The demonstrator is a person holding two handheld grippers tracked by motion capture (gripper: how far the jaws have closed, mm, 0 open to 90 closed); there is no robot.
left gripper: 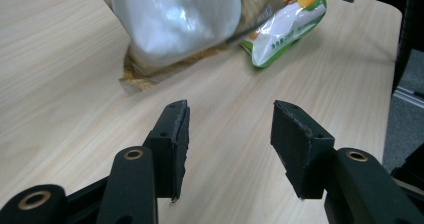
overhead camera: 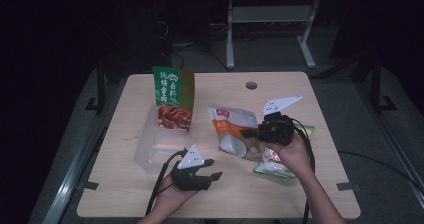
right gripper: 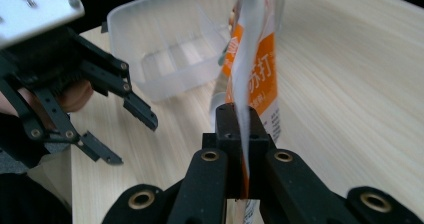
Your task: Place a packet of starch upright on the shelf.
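A white and orange snack bag (overhead camera: 234, 131) is lifted off the wooden table (overhead camera: 125, 184), pinched at its edge by my right gripper (right gripper: 239, 126), whose jaws are shut on the bag (right gripper: 254, 74). My right gripper (overhead camera: 260, 133) sits right of the table's middle in the high view. My left gripper (overhead camera: 212, 169) is held low near the front edge, open, with nothing between its fingers (left gripper: 176, 134). The same bag (left gripper: 175, 19) hangs just ahead of it.
A clear plastic bin (overhead camera: 156, 144) stands left of centre with a green and orange packet (overhead camera: 172, 98) upright in it. A green-edged snack packet (overhead camera: 275, 166) lies under my right hand. The bin (right gripper: 170, 44) lies beyond the held bag.
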